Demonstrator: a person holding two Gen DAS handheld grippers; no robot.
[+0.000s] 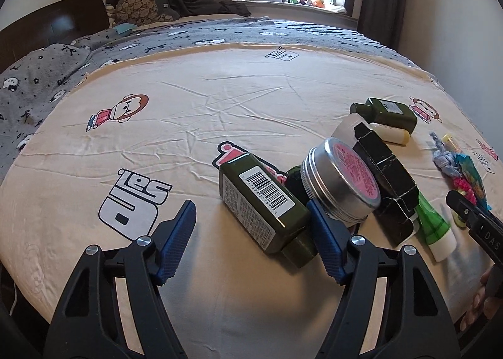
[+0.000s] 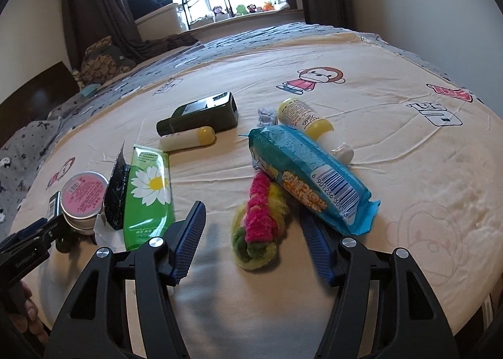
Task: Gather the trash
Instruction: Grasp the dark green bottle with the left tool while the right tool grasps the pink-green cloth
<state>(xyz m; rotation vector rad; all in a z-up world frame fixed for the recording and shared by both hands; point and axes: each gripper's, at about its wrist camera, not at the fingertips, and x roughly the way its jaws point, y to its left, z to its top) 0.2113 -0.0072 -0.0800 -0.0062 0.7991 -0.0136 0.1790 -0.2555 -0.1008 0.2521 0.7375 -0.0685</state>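
- left wrist view: the left gripper (image 1: pixel 251 227) is spread wide, its right finger touching a dark green barcoded plastic bottle (image 1: pixel 264 203) lying on the cream cartoon-print bedsheet (image 1: pixel 188 107), beside a round silver tin with a pink label (image 1: pixel 341 181).
- the right gripper (image 2: pixel 251 235) is spread too, around a fuzzy pink-and-yellow scrunchie (image 2: pixel 256 217), under a blue crinkled snack wrapper (image 2: pixel 309 172).

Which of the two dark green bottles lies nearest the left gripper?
The barcode-labelled green bottle, lying between the left gripper fingers; the other green bottle lies farther back.
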